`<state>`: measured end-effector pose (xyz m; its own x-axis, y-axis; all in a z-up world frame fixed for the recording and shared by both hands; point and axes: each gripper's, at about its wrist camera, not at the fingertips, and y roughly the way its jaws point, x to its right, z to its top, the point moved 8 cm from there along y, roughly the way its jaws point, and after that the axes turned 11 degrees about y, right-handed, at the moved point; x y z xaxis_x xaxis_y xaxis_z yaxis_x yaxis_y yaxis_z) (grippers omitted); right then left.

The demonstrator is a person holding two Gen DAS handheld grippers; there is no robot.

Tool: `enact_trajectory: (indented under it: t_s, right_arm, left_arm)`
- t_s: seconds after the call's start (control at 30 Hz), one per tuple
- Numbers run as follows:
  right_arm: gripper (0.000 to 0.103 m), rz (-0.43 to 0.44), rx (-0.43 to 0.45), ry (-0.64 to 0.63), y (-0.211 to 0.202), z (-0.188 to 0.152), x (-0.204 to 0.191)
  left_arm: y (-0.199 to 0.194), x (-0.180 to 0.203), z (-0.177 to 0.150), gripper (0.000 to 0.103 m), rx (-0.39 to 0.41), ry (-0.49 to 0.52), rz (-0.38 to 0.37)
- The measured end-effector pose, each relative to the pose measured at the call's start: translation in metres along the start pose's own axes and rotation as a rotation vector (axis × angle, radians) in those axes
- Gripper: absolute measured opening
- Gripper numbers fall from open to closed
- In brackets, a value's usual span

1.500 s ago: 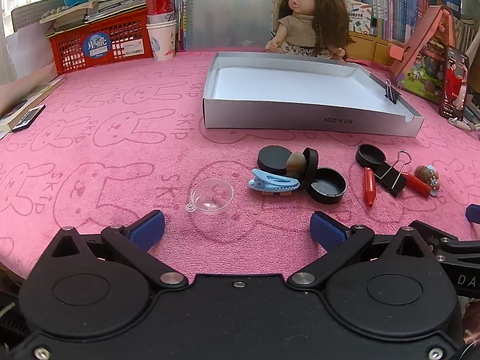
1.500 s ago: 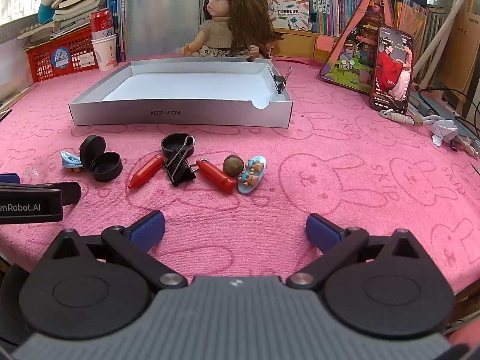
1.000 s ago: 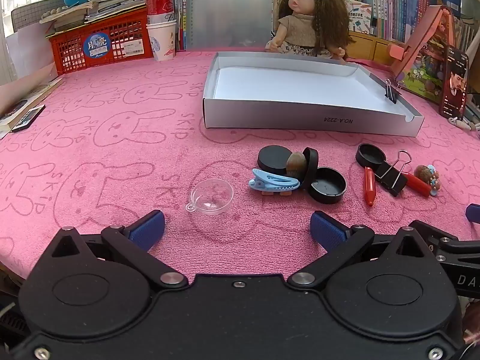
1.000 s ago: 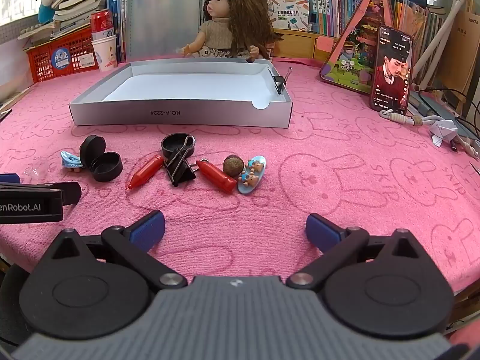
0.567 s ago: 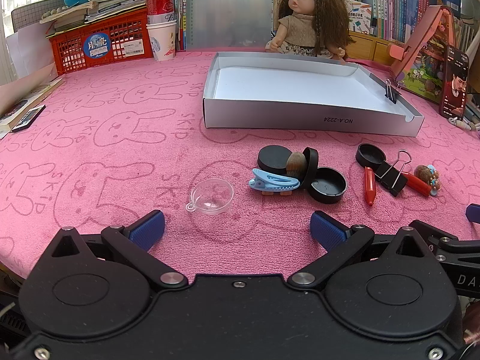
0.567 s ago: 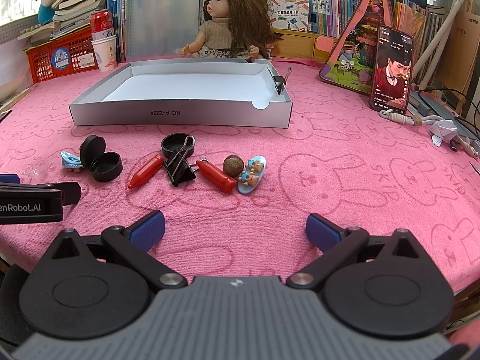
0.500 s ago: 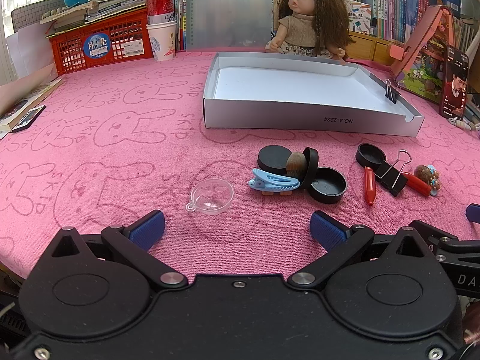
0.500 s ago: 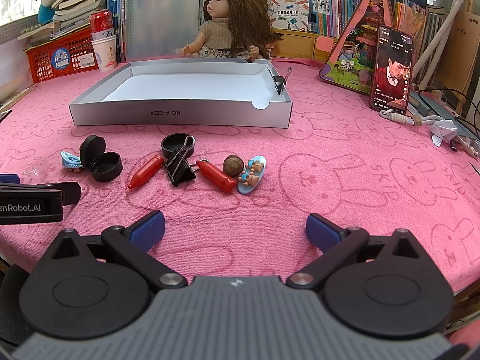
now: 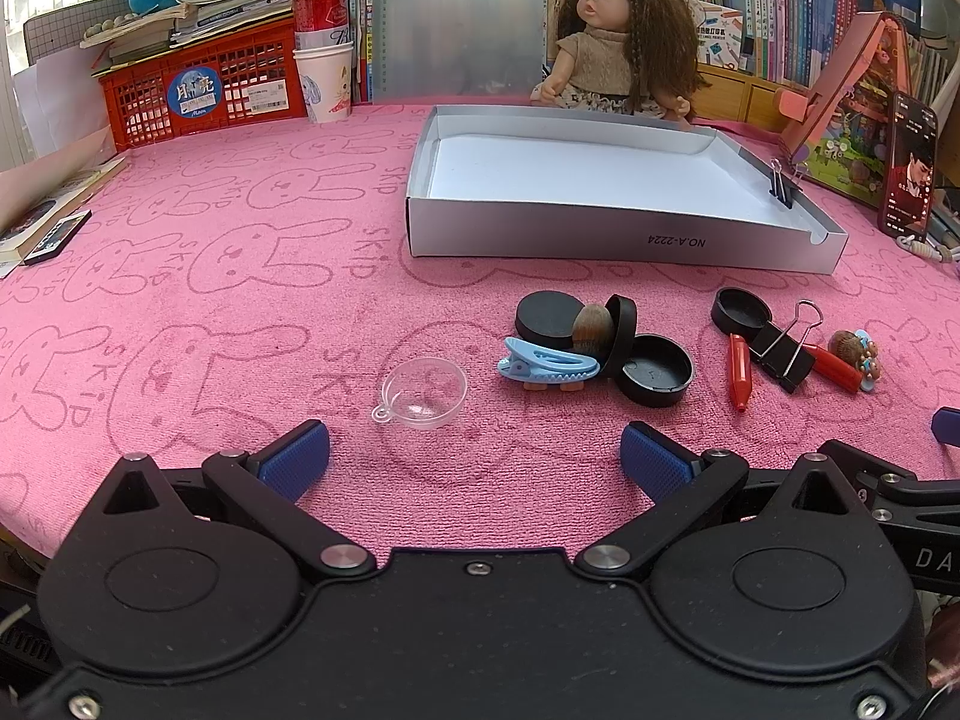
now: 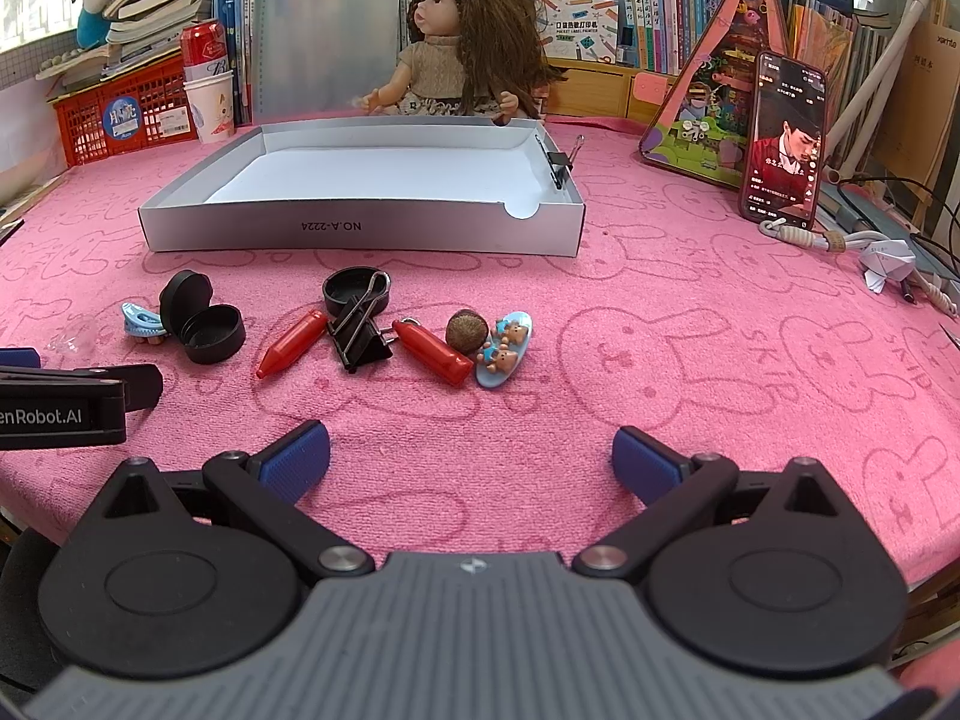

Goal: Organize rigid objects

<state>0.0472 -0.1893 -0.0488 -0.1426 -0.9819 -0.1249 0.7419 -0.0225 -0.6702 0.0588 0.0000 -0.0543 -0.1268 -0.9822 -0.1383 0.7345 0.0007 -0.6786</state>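
Observation:
A shallow grey box lid (image 9: pixel 624 237) (image 10: pixel 360 228) lies empty on the pink cloth. In front of it are scattered small items: a clear plastic half-sphere (image 9: pixel 425 393), a blue hair clip (image 9: pixel 549 363), black round caps (image 9: pixel 654 369) (image 10: pixel 207 333), a brown nut (image 9: pixel 591 327), two red crayon-like pieces (image 10: pixel 292 342) (image 10: pixel 432 351), a black binder clip (image 10: pixel 357 333), another brown nut (image 10: pixel 467 330) and a blue bear clip (image 10: pixel 505 348). My left gripper (image 9: pixel 474 456) is open and empty just short of the half-sphere. My right gripper (image 10: pixel 471 456) is open and empty, near the red pieces.
A doll (image 9: pixel 624 54) sits behind the box lid. A red basket (image 9: pixel 198 84), a can on a paper cup (image 9: pixel 321 60) and books line the back. A phone (image 10: pixel 783 144) leans at the right. A binder clip (image 10: pixel 558 165) grips the lid's right wall.

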Motion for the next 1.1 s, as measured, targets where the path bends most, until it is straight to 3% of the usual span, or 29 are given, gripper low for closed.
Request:
enact_trajectory:
  t_s: [0.83,1.0,1.1]
  right_arm:
    - [0.103,0.003,0.011,0.006,0.001,0.001,0.000]
    - [0.102,0.034,0.029,0.016,-0.003,0.002,-0.001]
    - [0.098,0.060,0.057,0.027,-0.008,0.008,-0.004]
  left_arm:
    - [-0.001,-0.001,0.000,0.103,0.006,0.011,-0.010]
    - [-0.004,-0.004,0.003,0.091,0.013,0.009,-0.015]
    - [-0.006,-0.005,0.006,0.077,0.030,0.019,-0.021]
